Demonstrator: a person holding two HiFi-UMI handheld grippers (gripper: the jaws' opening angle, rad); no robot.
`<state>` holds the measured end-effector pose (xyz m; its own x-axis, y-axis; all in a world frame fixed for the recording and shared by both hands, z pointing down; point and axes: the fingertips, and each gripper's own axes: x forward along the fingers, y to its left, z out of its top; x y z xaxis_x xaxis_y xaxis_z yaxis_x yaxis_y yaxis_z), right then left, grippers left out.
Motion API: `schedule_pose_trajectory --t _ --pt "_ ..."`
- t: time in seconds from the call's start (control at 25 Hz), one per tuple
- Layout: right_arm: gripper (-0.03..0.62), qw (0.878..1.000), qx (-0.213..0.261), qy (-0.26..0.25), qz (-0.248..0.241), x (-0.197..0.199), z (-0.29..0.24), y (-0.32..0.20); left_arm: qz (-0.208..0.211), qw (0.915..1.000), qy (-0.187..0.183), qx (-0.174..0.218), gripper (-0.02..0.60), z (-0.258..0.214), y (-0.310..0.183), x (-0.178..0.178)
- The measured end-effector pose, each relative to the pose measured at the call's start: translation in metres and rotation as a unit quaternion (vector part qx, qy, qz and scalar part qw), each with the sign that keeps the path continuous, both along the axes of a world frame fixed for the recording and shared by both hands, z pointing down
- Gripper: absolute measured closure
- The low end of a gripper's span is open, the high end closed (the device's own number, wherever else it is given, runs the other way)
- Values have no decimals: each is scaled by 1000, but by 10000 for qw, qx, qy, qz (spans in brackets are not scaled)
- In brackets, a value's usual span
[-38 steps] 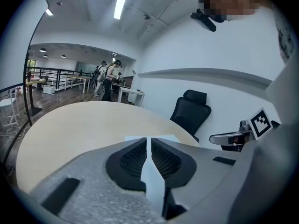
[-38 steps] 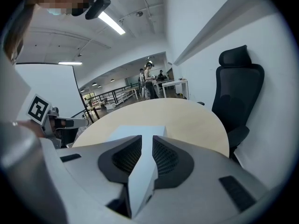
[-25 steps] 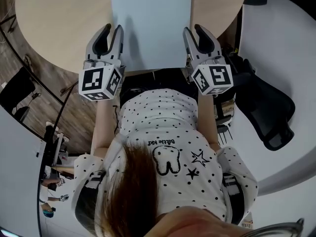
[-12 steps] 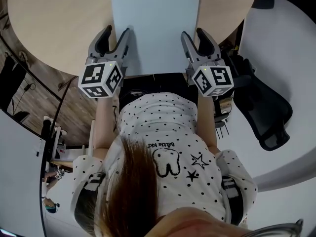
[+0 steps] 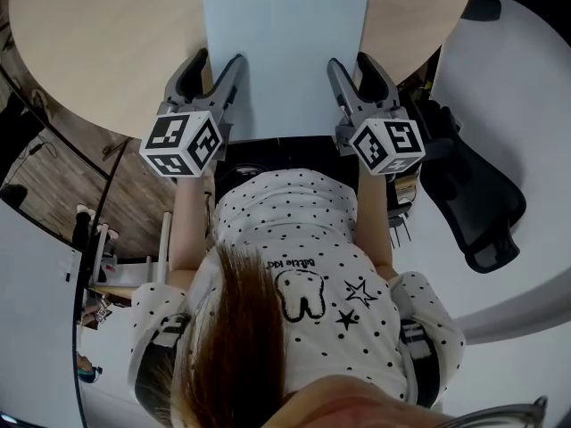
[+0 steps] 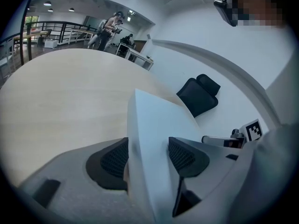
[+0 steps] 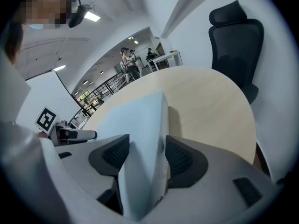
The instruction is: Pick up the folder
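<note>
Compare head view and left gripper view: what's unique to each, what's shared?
Head view only: the dotted shirt and the folder's full width. Left gripper view only: people by a far railing, and the folder edge between the left gripper's jaws, which have just been opening. Both: folder, table, black chair.

Right gripper (image 7: 147, 154): jaws spread, having just been opening. The near edge of the pale blue folder (image 7: 140, 120) lies between the dark ribbed pads (image 7: 180, 158), which do not visibly press it. Ahead of the jaws the folder extends over a round light-wood table (image 7: 210, 106). Beyond the right jaw is a black office chair (image 7: 236, 41). Beside the left jaw is the left gripper (image 7: 70, 134). Far ahead are standing people (image 7: 127, 62).
</note>
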<state>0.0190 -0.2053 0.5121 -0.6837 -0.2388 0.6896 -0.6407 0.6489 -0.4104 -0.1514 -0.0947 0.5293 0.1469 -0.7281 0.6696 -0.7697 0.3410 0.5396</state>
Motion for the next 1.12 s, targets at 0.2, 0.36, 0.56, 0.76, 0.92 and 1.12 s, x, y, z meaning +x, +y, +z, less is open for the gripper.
schedule_pose_trajectory --t 0.2,0.36,0.56,0.76,0.92,1.12 --pt "342 9989 -416 -83 216 3 6 3 -375 9977 560 66 316 4 4 4" --pt "342 9979 -607 -122 213 4 8 4 -422 9973 600 84 316 5 4 5" --pt "341 9974 -690 -181 116 4 10 4 -472 9967 655 92 316 6 6 5" --pt "342 9975 -662 -193 171 3 9 4 -480 9969 609 132 316 6 6 5" --pt "341 9972 -683 -229 190 3 10 3 -480 9969 612 96 316 6 5 5" --pt "342 9969 -723 -260 192 4 12 3 -552 9967 592 110 316 7 5 5"
